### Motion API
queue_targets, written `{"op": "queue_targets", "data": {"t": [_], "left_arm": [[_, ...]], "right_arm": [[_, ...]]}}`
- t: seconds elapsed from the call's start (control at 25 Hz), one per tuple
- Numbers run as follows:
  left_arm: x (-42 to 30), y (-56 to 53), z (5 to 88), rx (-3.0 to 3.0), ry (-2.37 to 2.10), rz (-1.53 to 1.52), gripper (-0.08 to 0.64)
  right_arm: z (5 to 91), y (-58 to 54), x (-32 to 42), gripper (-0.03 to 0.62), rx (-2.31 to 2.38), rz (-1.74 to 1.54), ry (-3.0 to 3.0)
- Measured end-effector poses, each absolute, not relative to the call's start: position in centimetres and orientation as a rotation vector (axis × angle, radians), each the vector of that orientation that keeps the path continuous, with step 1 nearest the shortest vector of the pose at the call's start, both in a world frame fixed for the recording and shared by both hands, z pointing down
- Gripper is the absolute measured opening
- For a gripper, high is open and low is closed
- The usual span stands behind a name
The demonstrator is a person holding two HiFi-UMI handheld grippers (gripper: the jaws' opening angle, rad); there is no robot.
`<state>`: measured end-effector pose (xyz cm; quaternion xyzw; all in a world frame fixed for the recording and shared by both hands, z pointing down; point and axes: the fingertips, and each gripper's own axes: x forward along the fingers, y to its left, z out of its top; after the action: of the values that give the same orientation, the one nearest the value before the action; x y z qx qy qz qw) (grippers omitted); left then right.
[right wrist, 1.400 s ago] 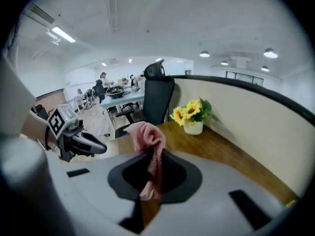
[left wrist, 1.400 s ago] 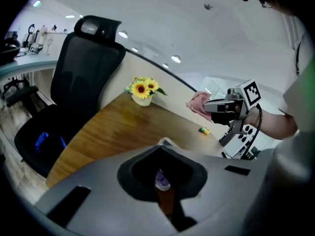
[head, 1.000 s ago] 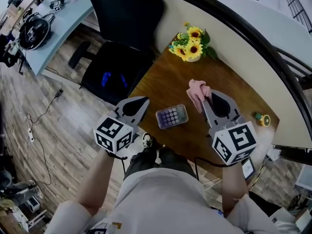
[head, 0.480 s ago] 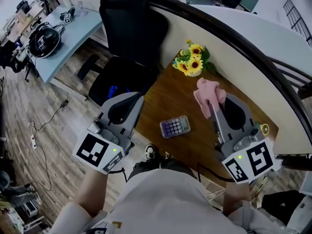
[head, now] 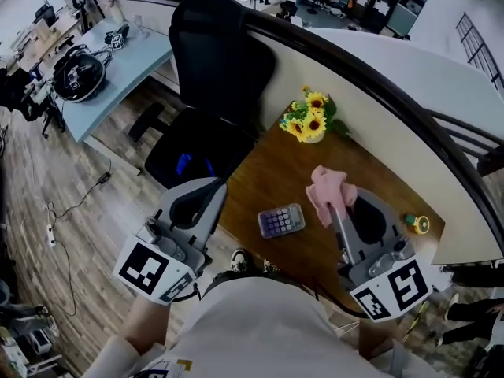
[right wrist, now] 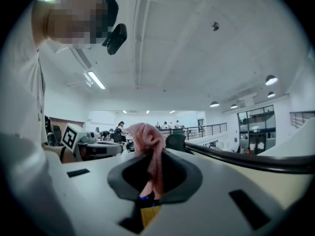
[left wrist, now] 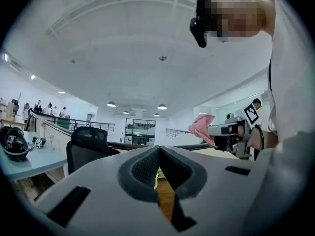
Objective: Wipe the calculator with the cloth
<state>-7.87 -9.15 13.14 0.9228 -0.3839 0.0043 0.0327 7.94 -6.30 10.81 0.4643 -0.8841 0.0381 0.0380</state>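
Nearest: left gripper (left wrist: 159, 149) clenched on nothing, pads pressed together. Held up in the air by the table's left edge, apart from the calculator.

Right gripper (head: 339, 211) clamped on the pink cloth (head: 328, 189), one fold pinched between the pads, the rest bunched past the tips. Also raised, pointing across the room rather than down, going by its own view.

Next out: calculator (head: 281, 220) flat on the brown table (head: 268, 168), near the front edge, keys up, between the two grippers. Cloth just to its right in the head view, not over it and apparently not touching.

Progress, as a judgement: cloth pickup done, wipe itself not under way. Left to do: lower cloth onto the calculator, pass across keys and casing. Probably worth pinning the calculator with the left gripper, since a light body like that is likely to slide.

Further right: small yellow roll (head: 416, 224) near the table's right edge. Back of table: sunflower bunch (head: 309, 120). Beyond: black office chair (head: 220, 53).

Count: 2 grippers, 1 calculator, 1 cloth, 1 yellow roll, 1 sunflower bunch, 1 chair at this table.
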Motion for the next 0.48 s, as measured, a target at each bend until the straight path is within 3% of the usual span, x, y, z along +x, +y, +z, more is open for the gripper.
{"op": "queue_targets", "data": {"t": [0.48], "left_arm": [[-7.0, -9.3, 14.0, 2.908, -1.175, 0.109, 0.002]], "right_arm": [[12.6, -6.1, 5.8, 0.038, 1.345, 0.073, -2.653]]}}
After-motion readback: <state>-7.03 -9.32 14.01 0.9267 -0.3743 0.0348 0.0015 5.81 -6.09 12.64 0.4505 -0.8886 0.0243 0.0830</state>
